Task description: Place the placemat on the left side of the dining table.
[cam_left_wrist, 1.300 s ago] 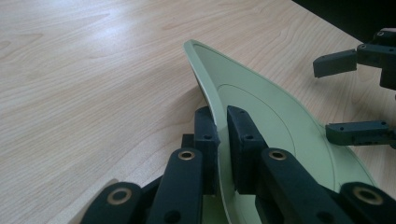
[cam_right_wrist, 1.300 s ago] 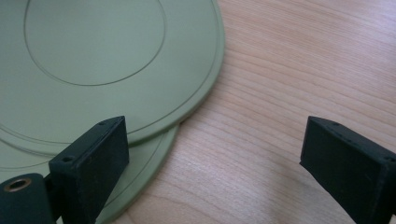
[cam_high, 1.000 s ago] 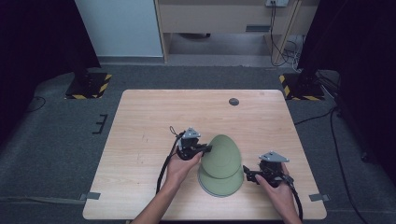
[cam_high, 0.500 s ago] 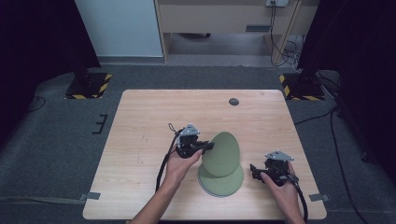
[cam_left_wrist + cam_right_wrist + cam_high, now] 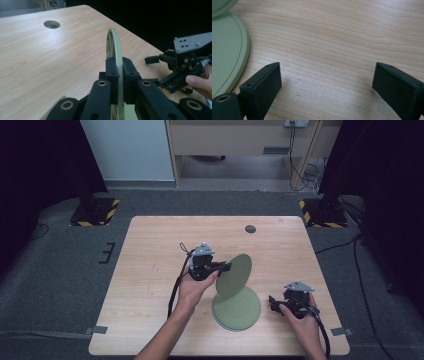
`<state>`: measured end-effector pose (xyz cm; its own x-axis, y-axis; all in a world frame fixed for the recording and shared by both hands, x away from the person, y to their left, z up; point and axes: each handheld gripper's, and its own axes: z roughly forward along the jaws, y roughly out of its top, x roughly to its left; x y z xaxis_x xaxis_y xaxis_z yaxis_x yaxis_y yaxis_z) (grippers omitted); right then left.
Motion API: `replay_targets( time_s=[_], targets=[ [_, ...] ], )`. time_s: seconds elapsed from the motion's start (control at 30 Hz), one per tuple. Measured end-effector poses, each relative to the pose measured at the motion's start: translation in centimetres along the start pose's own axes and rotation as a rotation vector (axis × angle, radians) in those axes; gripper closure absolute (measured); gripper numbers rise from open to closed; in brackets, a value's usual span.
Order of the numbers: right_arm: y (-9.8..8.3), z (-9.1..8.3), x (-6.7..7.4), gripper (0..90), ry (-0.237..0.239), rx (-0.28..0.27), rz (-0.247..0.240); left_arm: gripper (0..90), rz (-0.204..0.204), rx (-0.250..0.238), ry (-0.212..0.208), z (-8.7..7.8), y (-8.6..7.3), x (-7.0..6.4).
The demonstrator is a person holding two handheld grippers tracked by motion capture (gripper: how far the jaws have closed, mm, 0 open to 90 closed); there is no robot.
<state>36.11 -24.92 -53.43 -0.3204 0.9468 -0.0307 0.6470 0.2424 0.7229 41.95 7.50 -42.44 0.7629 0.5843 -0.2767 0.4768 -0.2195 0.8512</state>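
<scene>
2 green plates on the table, seen from the high view: 1 lifted plate tilted on edge just past the table's middle, 1 flat plate lying toward 5 o'clock of it, near the table's front edge. Left gripper clenched on the rim of the lifted plate at its 9 o'clock side, plate raised off the wood and leaning over the far edge of the flat plate, whether touching it or not hard to tell. From the left gripper view, lifted plate standing upright and edge-on between the 2 black pads, both pressed tight against its rim, foot ring visible on the left face. Right gripper at 3 o'clock of the flat plate, just beside its rim, apart from it, held low over the table by the right hand. From the right gripper view, jaws released and spread wide over bare wood, nothing between them, flat plate off at 9 o'clock beyond the left pad. Small round hole in the table at 12 o'clock, near the far edge, well apart from both plates. Left hand wrapped under the left gripper, cable trailing back toward the front edge.
</scene>
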Motion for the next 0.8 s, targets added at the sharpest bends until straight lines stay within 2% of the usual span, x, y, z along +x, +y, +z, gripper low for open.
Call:
replay_targets(
  time_s=[0.13, 0.5, 0.57, 0.8],
  targets=[
    [0.0, 0.0, 0.0, 9.0, -0.004, 0.001, -0.004, 85.1, 0.008, 0.003, 0.032, -0.3, 0.6, 0.2],
    [0.0, 0.2, 0.0, 8.4, -0.013, 0.003, -0.006, 85.1, 0.009, 0.007, 0.080, -1.0, 1.3, 1.1],
    [0.0, 0.2, 0.0, 6.9, -0.030, 0.001, 0.000, 85.1, 0.010, 0.009, 0.094, -1.1, 1.3, 1.3],
    [0.0, 0.5, -0.4, 6.3, -0.038, 0.005, 0.034, 85.2, -0.008, -0.006, 0.118, -1.8, 1.7, 2.2]
  ],
)
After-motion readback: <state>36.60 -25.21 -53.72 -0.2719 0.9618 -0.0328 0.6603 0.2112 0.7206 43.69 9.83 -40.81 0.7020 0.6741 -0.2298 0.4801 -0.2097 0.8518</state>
